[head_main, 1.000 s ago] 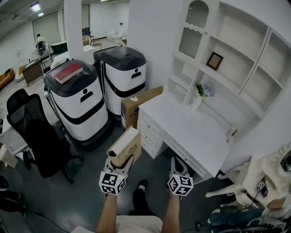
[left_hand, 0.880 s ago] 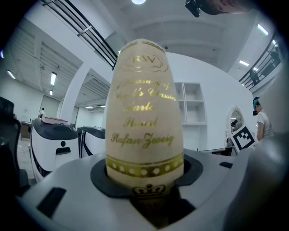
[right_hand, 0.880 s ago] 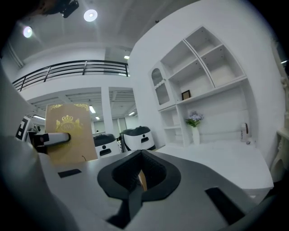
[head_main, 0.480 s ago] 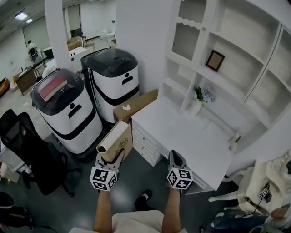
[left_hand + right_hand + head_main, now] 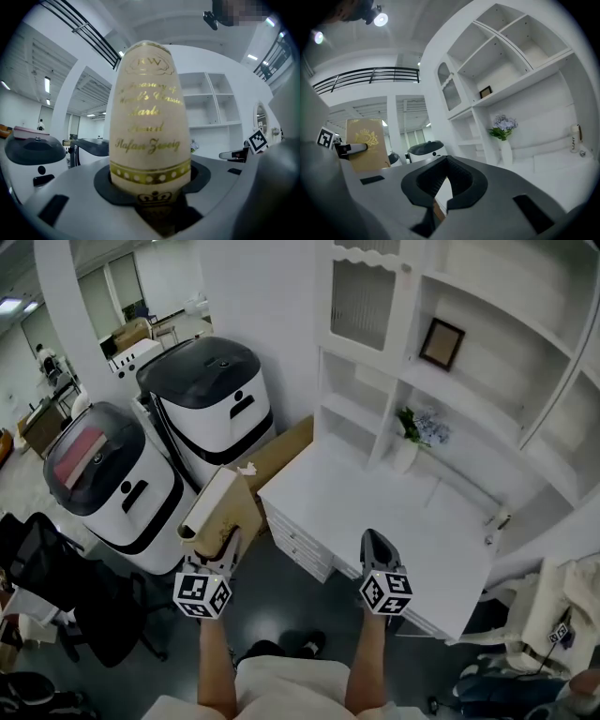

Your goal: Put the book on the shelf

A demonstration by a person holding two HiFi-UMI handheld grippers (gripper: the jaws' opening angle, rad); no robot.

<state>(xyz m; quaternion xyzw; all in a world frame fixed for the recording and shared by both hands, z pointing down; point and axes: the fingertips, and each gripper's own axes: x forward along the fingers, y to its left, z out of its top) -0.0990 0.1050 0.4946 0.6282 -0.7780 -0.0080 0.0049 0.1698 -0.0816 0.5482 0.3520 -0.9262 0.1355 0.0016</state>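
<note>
A cream book [image 5: 217, 507] with gold lettering on its spine [image 5: 150, 117] stands upright in my left gripper [image 5: 228, 545], which is shut on its lower end [image 5: 151, 180]. I hold it in front of the left corner of the white desk [image 5: 375, 512]. My right gripper [image 5: 373, 542] hangs over the desk's front edge with its black fingertips [image 5: 446, 161] together and nothing between them. The white shelf unit [image 5: 487, 362] rises behind the desk, with open compartments [image 5: 511, 70]. From the right gripper view the book [image 5: 365, 143] shows at the left.
Two round white-and-black machines [image 5: 103, 474] [image 5: 211, 395] stand left of the desk, with a cardboard box [image 5: 281, 451] against it. A black chair [image 5: 47, 559] is at the far left. A flower vase [image 5: 412, 432], a picture frame [image 5: 442, 343] and a small bottle [image 5: 497, 521] occupy the unit.
Both grippers have travelled toward the desk and shelf unit, which now fill more of the head view. The book stays upright in the left gripper's hold.
</note>
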